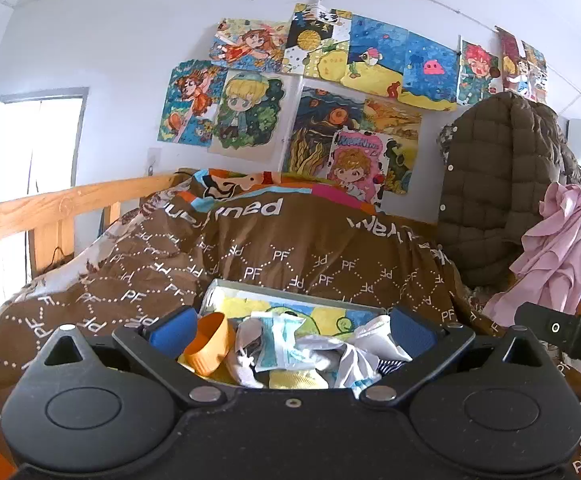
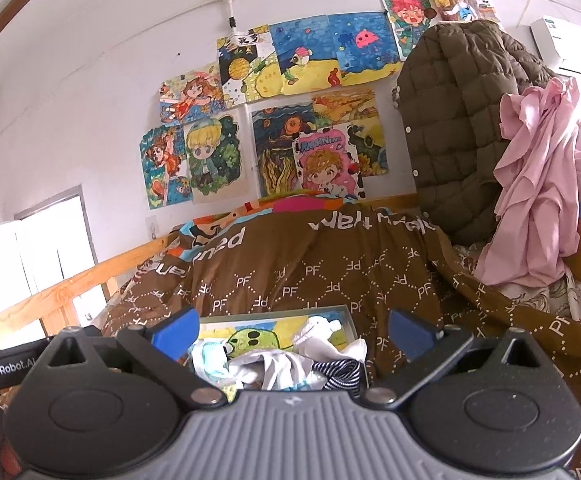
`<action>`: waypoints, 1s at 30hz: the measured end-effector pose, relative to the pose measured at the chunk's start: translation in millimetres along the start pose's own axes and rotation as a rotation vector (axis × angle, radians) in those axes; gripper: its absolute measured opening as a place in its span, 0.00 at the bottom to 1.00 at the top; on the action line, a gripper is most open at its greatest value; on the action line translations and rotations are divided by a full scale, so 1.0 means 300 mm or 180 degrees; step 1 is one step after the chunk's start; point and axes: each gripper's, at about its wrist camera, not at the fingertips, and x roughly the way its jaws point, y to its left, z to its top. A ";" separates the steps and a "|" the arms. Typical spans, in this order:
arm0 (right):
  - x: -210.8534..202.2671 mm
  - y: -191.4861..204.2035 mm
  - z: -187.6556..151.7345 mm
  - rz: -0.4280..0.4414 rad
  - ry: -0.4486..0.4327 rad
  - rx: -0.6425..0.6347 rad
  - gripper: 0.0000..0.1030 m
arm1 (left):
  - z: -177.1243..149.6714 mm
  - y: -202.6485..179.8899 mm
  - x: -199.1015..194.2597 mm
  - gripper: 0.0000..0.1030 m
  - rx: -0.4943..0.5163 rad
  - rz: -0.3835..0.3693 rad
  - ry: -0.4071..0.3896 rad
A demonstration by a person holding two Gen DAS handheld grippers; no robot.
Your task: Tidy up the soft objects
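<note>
Both tongs, left (image 1: 290,330) and right (image 2: 292,330), wide, empty over tray (image 1: 290,294) of socks (image 2: 336,376); step looks like approach; next: lower, pinch one

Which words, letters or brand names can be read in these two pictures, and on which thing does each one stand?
"PF": repeated over the brown quilt.
"GenRobot.AI": on the left gripper, seen at the left edge of the right wrist view.
"MORNING": on the drawing of the fair-haired child; the last letters are unclear.
Large white words on the quilt are upside down and folded, not readable.
The small sign above the drawings is too blurred.
</note>
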 end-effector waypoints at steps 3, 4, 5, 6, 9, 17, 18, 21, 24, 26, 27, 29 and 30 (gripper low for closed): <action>-0.003 0.018 -0.012 0.0015 0.0019 -0.0059 1.00 | -0.016 0.016 -0.011 0.99 -0.0022 0.0010 0.0017; -0.005 0.023 -0.016 0.0024 0.0025 -0.0071 1.00 | -0.021 0.021 -0.016 0.99 -0.0032 0.0020 0.0021; -0.008 0.027 -0.021 0.0028 0.0030 -0.0078 1.00 | -0.025 0.028 -0.020 0.99 -0.0043 0.0030 0.0022; -0.010 0.031 -0.026 0.0027 0.0034 -0.0085 1.00 | -0.029 0.033 -0.024 0.99 -0.0054 0.0037 0.0023; -0.018 0.039 -0.037 0.0019 0.0048 -0.0105 1.00 | -0.040 0.045 -0.036 0.99 -0.0060 0.0054 0.0020; -0.037 0.060 -0.064 0.0008 0.0076 -0.0153 1.00 | -0.078 0.074 -0.062 0.99 0.0002 0.0109 0.0054; -0.039 0.062 -0.067 0.0007 0.0076 -0.0159 1.00 | -0.082 0.078 -0.064 0.99 0.0004 0.0112 0.0061; -0.046 0.070 -0.077 0.0002 0.0082 -0.0177 1.00 | -0.089 0.086 -0.070 0.99 0.0002 0.0121 0.0065; -0.048 0.074 -0.086 -0.0007 0.0103 -0.0195 1.00 | -0.090 0.088 -0.072 0.99 0.0005 0.0122 0.0066; -0.048 0.078 -0.093 -0.0008 0.0120 -0.0208 1.00 | -0.093 0.090 -0.074 0.99 0.0024 0.0120 0.0071; -0.049 0.081 -0.097 -0.0014 0.0129 -0.0213 1.00 | -0.096 0.093 -0.077 0.99 0.0037 0.0122 0.0072; -0.048 0.085 -0.102 -0.0014 0.0145 -0.0209 1.00 | -0.104 0.099 -0.084 0.99 0.0062 0.0128 0.0072; -0.049 0.087 -0.106 -0.0010 0.0152 -0.0207 1.00 | -0.110 0.102 -0.088 0.99 0.0069 0.0136 0.0070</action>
